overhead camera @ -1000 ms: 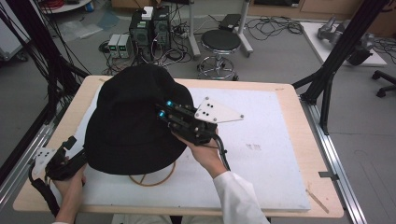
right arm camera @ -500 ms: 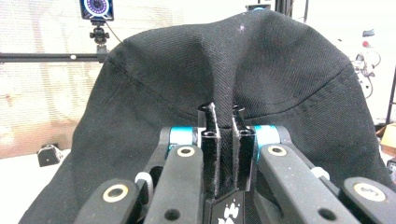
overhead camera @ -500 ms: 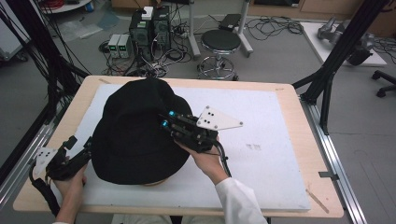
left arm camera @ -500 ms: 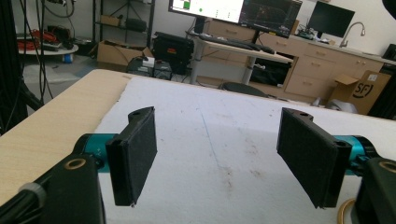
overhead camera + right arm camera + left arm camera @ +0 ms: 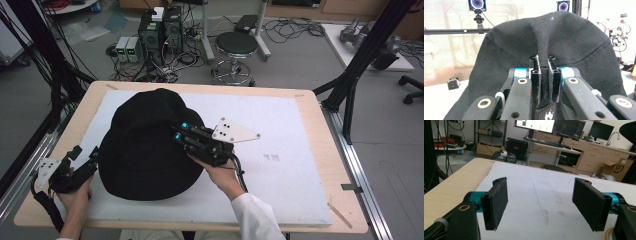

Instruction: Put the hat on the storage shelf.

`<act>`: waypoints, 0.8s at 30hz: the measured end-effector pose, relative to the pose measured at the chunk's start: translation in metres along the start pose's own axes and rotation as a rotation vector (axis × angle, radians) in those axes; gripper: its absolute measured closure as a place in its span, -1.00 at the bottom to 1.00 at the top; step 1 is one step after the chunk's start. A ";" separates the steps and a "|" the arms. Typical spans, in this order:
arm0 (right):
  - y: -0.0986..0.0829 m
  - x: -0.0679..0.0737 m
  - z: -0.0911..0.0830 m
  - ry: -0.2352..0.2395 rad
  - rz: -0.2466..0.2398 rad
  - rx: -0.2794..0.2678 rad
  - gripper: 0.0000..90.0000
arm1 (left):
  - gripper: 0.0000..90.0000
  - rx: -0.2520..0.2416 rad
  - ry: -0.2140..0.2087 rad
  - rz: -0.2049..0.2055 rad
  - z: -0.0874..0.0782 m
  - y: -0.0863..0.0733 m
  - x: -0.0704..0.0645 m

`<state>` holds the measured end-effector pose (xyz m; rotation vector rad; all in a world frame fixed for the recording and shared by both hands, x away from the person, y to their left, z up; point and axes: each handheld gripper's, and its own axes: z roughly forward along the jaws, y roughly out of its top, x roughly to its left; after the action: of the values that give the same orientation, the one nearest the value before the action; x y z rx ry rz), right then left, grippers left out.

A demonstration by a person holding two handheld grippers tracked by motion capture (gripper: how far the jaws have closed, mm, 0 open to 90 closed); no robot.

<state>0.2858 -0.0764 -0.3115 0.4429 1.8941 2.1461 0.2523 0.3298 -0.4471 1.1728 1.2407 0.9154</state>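
The right gripper [image 5: 543,77] pinches only a thin fold of the black bucket hat [image 5: 145,145] lying on the white mat [image 5: 300,150] — likely to slip free if lifted — while the left gripper [image 5: 544,205], jaws wide apart, holds nothing.

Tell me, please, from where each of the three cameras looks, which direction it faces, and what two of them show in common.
High view: above the person's side, facing forward and down on the table; both forearms, left gripper and right gripper show.
Left gripper view: rides the left gripper, looking across the white mat between its open jaws.
Right gripper view: rides the right gripper, facing the black hat.
Shared: the hat pinched by the right gripper.
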 end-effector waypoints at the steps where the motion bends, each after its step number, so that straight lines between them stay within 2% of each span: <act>1: 0.000 0.000 0.000 0.000 0.000 0.000 0.88 | -0.36 -0.001 -0.001 0.000 0.000 0.000 0.000; 6: 0.000 -0.001 0.000 0.005 0.008 -0.004 0.83 | -0.36 0.000 0.000 0.000 0.000 0.000 0.000; 7: 0.000 -0.001 -0.001 0.006 0.019 -0.011 0.75 | -0.36 -0.001 -0.003 -0.001 0.000 0.000 0.000; 13: 0.000 -0.003 -0.003 0.013 0.021 -0.006 0.61 | -0.36 -0.001 -0.007 -0.002 0.000 0.000 -0.001; 19: 0.001 -0.005 -0.010 0.024 0.028 -0.028 0.41 | -0.36 -0.003 -0.007 -0.003 0.000 0.000 -0.001; 20: 0.002 -0.005 -0.014 0.014 0.033 -0.034 0.32 | -0.36 -0.005 -0.006 -0.007 -0.001 0.000 -0.001; 21: 0.002 -0.005 -0.014 0.014 0.033 -0.034 0.32 | -0.36 -0.006 -0.007 -0.007 -0.001 0.001 -0.001; 22: 0.003 -0.007 -0.019 -0.012 0.028 -0.040 0.21 | -0.36 -0.010 -0.007 -0.008 -0.001 0.001 -0.001; 24: 0.004 -0.007 -0.021 -0.023 0.024 -0.042 0.16 | -0.36 -0.008 -0.007 -0.006 -0.001 0.001 0.000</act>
<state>0.2846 -0.0989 -0.3106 0.4814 1.8376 2.1818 0.2510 0.3304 -0.4461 1.1649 1.2337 0.9105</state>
